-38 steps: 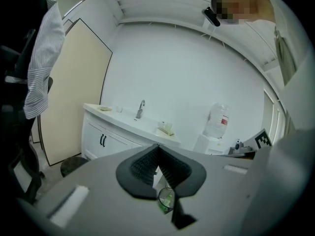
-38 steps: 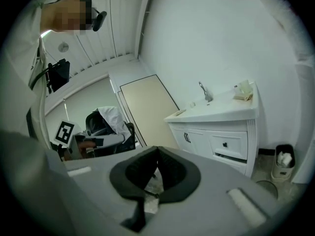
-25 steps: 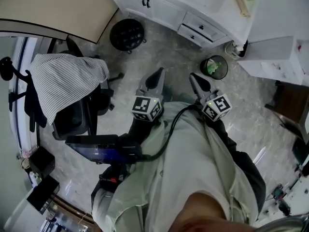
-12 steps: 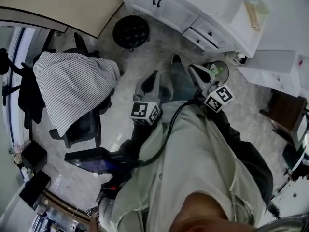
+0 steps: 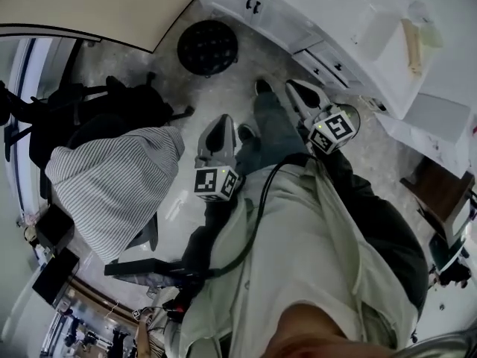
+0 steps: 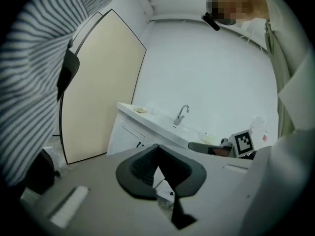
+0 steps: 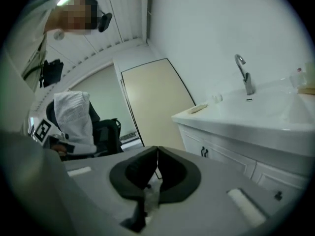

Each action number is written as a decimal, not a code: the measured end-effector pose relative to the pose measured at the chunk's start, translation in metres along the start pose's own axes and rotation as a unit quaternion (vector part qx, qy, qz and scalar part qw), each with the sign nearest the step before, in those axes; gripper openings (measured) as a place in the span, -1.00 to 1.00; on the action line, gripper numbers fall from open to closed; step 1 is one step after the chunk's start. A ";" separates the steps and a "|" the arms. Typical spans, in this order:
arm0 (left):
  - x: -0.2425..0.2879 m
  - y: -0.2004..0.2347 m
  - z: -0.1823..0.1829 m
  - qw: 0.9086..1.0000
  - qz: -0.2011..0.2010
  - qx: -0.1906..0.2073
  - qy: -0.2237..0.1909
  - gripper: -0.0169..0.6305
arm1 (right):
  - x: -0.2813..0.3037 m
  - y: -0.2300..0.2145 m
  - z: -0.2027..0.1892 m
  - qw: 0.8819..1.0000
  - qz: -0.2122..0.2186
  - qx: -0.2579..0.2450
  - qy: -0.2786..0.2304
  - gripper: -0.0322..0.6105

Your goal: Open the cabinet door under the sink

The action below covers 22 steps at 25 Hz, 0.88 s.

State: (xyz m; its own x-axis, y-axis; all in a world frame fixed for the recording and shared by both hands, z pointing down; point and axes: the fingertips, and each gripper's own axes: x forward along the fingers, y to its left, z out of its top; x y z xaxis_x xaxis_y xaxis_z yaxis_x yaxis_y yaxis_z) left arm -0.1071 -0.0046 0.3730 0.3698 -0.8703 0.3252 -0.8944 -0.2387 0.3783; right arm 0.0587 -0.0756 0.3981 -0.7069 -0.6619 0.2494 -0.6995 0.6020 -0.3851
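Note:
A white vanity with a sink and chrome tap (image 7: 244, 75) stands ahead. Its cabinet doors (image 5: 240, 11) under the sink carry two small dark handles (image 5: 253, 5), seen also as the handles (image 7: 204, 152) in the right gripper view and the door (image 6: 129, 137) in the left gripper view. The doors are closed. My left gripper (image 5: 220, 125) is shut and empty, held over the floor well short of the cabinet. My right gripper (image 5: 297, 90) is shut too, nearer the drawers (image 5: 326, 64), touching nothing.
A round black stool (image 5: 208, 47) sits on the marble floor in front of the cabinet. An office chair with a striped cloth (image 5: 112, 187) is at the left. A beige door panel (image 5: 97, 6) lies beyond. A small bin (image 5: 354, 115) stands by the drawers.
The person has stepped toward the vanity. Both grippers have moved forward with them, and the cabinet now appears closer; the chair has slid back in view. Jaws stay shut.

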 end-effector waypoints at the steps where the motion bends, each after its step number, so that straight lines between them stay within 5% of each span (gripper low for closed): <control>1: 0.011 0.004 0.002 1.000 0.006 -0.006 -0.001 -0.93 | 0.012 -0.014 -0.003 1.000 -0.007 -0.016 0.010 -0.89; 9: 0.090 0.024 -0.020 0.999 0.024 -0.042 0.014 -0.93 | 0.118 -0.106 -0.063 0.985 -0.033 -0.153 0.074 -0.89; 16: 0.124 0.045 -0.061 0.995 0.049 -0.076 0.039 -0.93 | 0.216 -0.184 -0.103 0.981 -0.090 -0.160 0.059 -0.88; 22: 0.132 0.061 -0.086 0.991 0.073 -0.101 0.052 -0.93 | 0.268 -0.237 -0.128 0.981 -0.139 -0.125 0.055 -0.63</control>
State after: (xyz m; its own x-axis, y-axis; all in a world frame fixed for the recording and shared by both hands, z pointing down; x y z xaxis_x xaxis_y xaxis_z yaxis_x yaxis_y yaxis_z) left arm -0.0912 -0.0968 0.5138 0.2734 -0.8376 0.4730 -0.8757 -0.0132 0.4827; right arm 0.0214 -0.3387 0.6702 -0.4826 -0.7724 0.4129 -0.8611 0.5047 -0.0625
